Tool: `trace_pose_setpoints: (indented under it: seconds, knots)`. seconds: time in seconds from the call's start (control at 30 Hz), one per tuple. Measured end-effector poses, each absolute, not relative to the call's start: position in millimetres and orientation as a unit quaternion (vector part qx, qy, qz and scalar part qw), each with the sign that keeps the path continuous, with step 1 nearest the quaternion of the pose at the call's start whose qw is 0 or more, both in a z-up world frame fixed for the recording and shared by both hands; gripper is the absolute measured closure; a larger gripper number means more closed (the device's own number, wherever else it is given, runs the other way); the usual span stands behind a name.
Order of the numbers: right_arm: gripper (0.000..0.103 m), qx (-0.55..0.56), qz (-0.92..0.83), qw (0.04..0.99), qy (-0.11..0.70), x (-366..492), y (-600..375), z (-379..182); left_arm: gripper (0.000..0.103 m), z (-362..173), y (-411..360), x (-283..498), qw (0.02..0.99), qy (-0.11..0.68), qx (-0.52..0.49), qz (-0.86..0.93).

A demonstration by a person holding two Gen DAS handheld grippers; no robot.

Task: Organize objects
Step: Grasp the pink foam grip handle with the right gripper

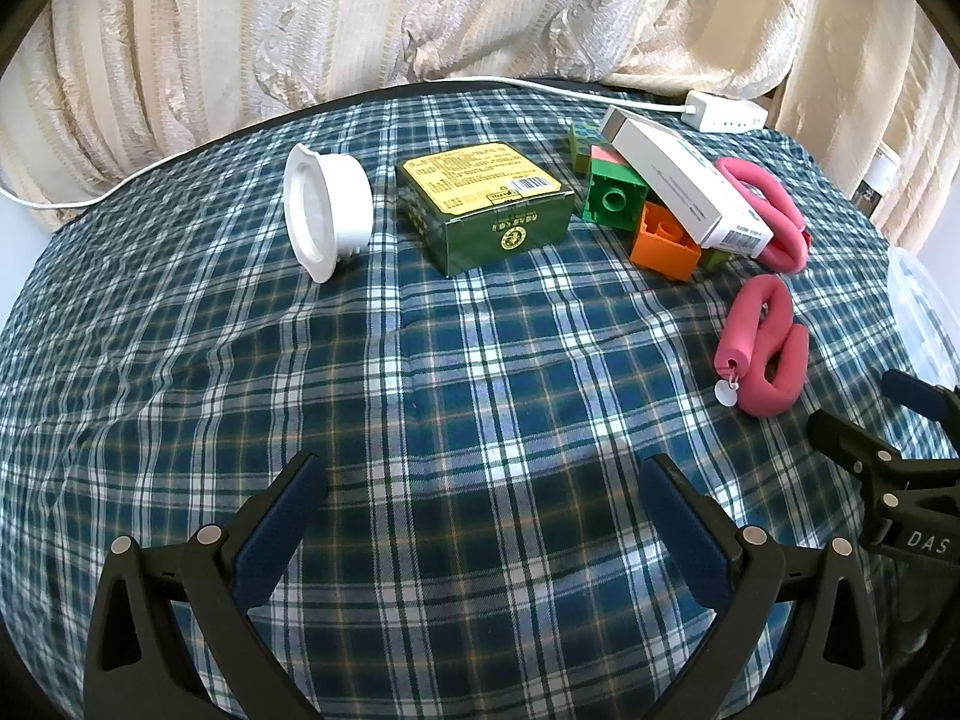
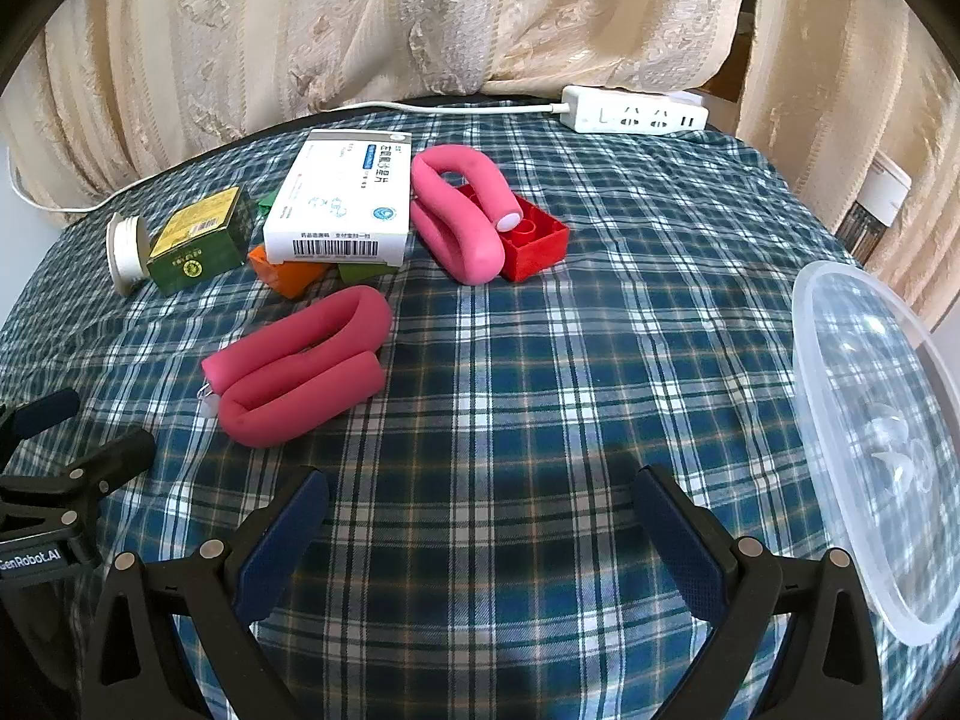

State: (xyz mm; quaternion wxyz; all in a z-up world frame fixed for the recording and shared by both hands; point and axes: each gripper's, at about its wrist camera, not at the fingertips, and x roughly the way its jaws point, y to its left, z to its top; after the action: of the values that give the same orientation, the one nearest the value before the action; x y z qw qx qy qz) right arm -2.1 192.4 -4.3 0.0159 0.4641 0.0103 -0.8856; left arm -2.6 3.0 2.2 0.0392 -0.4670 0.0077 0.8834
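Left gripper: my left gripper (image 1: 483, 480) is released, its two blue pads wide apart with only the plaid cloth (image 1: 420, 396) between them.
Right gripper: my right gripper (image 2: 480, 498) is released too and grasps nothing; it hangs above the cloth.
Pink foam rollers: two. In the right view the near pink foam roller (image 2: 300, 360) lies at 10 o'clock from my fingers, and the far pink foam roller (image 2: 462, 210) at 12 o'clock, touching the red block (image 2: 534, 246).
Boxes: two. The green tea box (image 1: 480, 204) sits at 12 o'clock in the left view; the white medicine box (image 1: 684, 180) at 1 o'clock lies tilted on the blocks.
Building blocks: I count one green block (image 1: 612, 192) and one orange block (image 1: 663, 243) clearly, plus the red one; others under the white box are partly hidden.
White plastic lid: one white plastic lid (image 1: 327, 210), standing on its edge at 11 o'clock, just beside the tea box.
Clear plastic bowl: one clear plastic bowl (image 2: 840, 324), at 3 o'clock in the right view.
Power strip: one white power strip (image 2: 636, 111) at the far edge, in front of the curtain (image 2: 360, 30).
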Motion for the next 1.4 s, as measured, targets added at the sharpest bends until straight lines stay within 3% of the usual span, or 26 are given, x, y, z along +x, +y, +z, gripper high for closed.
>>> trace_pose_setpoints:
  seconds: [0.57, 1.4]
  knots:
    - [0.000, 0.465, -0.884, 0.048, -0.003, 0.8, 184.0, 3.6, 0.000, 4.1, -7.7, -0.5, 0.045, -0.013, -0.471, 0.881]
    - [0.000, 0.485, -0.868, 0.100, -0.036, -40.7, 132.8, 6.4, 0.000, 22.4, -60.8, 18.4, -0.057, -0.050, -0.428, 0.901]
